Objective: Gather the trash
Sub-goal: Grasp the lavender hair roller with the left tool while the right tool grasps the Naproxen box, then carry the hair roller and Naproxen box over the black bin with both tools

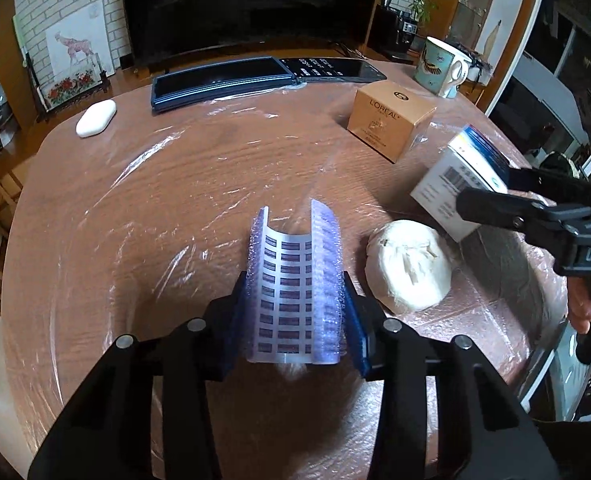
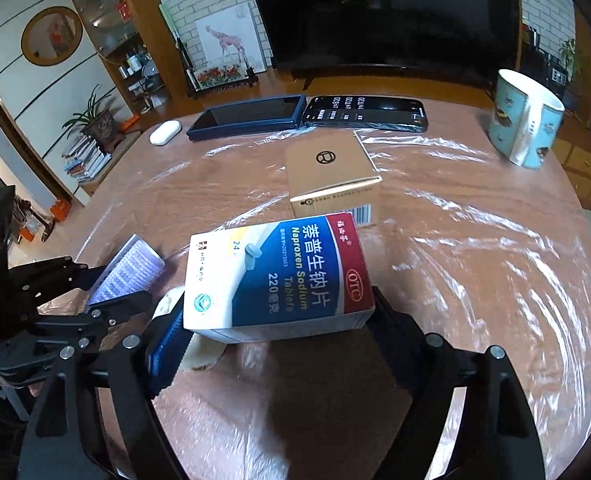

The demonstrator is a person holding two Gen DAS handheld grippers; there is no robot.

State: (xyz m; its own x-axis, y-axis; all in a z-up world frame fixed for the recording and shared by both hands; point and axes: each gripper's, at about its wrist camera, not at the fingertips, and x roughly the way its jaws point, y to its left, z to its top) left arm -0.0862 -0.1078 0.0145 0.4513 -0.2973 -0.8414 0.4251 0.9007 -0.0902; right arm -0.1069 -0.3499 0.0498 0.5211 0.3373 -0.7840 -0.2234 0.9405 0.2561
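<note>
The blister pack (image 1: 295,292) is bent between the pads of the left gripper (image 1: 295,312), held above the table (image 1: 175,184). The right gripper (image 2: 279,320) clamps the medicine box (image 2: 279,276) just beside a crumpled white tissue (image 1: 409,266) on the table.

The left wrist view looks steeply down along its fingers (image 1: 353,320) at the near part of the counter (image 1: 175,184), facing the dark television (image 1: 247,4) at the far edge. The right wrist view stands just to its right, tilted down alike and facing the same way, close over the counter. Both share the gold carton (image 1: 391,120) (image 2: 331,176), mug (image 1: 441,66) (image 2: 525,118), and each other's fingers.
</note>
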